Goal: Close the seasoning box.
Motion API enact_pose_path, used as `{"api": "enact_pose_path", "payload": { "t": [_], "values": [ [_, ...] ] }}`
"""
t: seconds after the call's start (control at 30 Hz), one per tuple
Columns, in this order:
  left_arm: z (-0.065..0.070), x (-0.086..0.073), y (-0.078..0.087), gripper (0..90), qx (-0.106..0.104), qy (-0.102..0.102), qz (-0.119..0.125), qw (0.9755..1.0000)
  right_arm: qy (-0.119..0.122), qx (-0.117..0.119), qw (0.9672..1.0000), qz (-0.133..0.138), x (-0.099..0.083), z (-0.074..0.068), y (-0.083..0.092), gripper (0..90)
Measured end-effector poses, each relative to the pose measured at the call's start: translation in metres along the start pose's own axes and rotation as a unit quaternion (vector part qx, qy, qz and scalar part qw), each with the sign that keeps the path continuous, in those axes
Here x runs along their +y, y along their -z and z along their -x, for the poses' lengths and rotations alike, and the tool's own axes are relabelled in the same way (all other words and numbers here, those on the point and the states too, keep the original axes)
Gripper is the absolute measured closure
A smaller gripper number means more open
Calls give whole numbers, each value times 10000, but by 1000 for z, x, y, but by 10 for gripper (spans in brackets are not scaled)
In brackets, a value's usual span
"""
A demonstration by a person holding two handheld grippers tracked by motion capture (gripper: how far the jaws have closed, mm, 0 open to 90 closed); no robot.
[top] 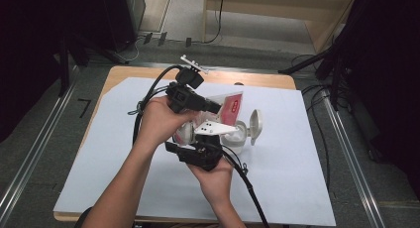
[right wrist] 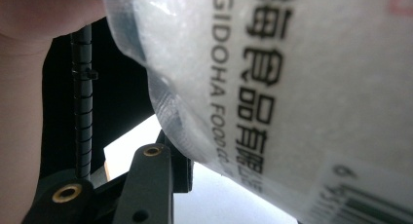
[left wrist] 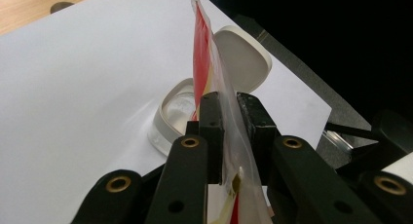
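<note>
Now pouch [left wrist: 229, 131] pinched btwn left hand-held gripper [left wrist: 233, 118] jaws

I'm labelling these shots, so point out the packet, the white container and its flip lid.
packet [left wrist: 200, 63]: left gripper view, red printed face above the jaws.
container [left wrist: 170, 118]: left gripper view, white rim.
lid [top: 256, 124]: high view, middle of the open flap.

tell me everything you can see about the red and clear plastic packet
The packet is a thin, flat pouch of clear crinkly film with red and white print, black lettering and a barcode on one face. It is held on edge, clear of the white sheet, above an open white tub with its flip lid up. The left gripper is shut on its edge, one of the fingers on either side. The right gripper sits right against it.
</note>
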State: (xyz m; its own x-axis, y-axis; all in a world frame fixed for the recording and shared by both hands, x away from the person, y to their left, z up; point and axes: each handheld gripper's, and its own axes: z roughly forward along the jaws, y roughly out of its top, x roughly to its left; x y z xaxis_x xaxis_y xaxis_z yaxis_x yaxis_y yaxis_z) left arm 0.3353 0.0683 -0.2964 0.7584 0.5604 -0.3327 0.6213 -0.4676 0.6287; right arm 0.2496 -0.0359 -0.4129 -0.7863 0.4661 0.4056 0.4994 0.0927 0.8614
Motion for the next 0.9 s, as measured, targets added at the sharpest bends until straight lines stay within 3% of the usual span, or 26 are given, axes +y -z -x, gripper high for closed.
{"api": "enact_pose_path", "payload": {
  "t": [0.9],
  "values": [
    [-4,0,-3,814,-76,122,35,9999,-18,-1,10000,-38,-1,1,0,632]
  ]
}}
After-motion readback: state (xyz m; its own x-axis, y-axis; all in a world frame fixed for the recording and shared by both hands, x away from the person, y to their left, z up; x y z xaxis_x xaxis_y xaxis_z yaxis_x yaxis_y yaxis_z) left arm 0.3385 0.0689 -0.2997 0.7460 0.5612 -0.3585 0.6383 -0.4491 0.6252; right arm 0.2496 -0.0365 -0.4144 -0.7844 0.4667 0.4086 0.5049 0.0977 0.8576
